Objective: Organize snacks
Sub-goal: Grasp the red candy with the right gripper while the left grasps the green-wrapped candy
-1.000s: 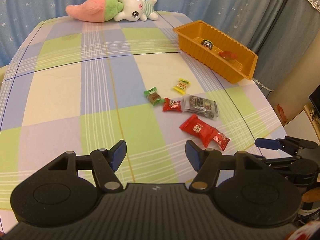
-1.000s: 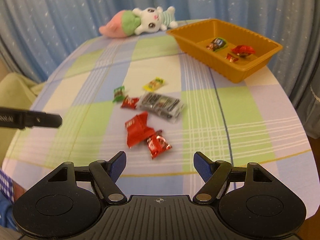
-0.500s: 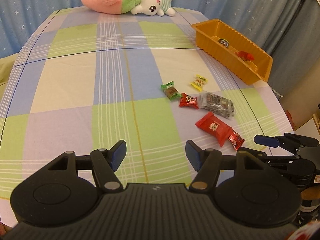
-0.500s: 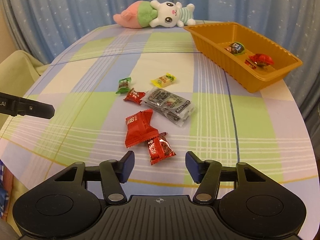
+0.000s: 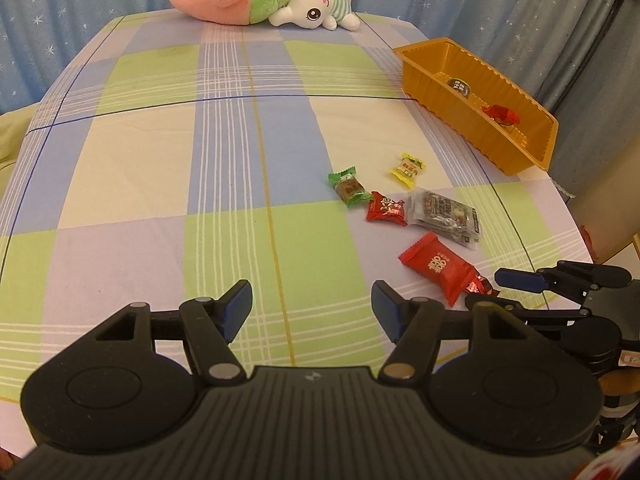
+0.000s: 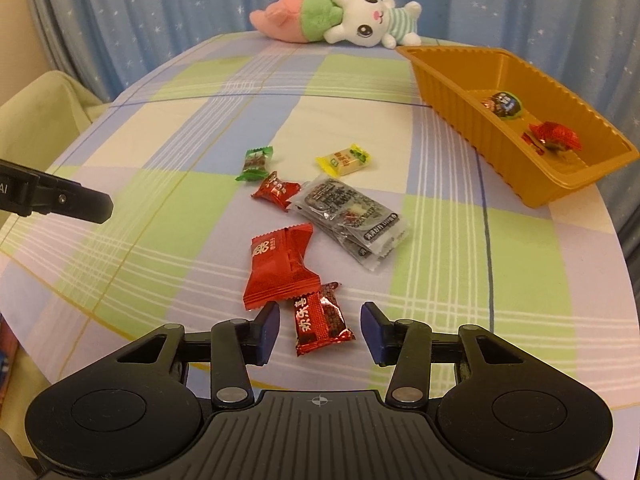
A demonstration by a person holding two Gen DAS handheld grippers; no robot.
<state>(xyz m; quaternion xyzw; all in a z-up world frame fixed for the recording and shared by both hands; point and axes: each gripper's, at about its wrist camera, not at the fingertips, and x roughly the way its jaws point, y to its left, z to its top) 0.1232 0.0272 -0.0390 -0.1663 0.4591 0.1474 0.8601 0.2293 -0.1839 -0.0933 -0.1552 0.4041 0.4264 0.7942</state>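
Between the right gripper's [image 6: 318,330] pads, the small red candy [image 6: 320,319] bore Chinese characters; other wrappers' print was illegible.

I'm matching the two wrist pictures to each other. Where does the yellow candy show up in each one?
Left wrist view: the yellow candy lies right of centre, just below the orange tray.
Right wrist view: the yellow candy lies at centre, left of the orange tray.
Shared landmark: the green candy lies just left of it in both.
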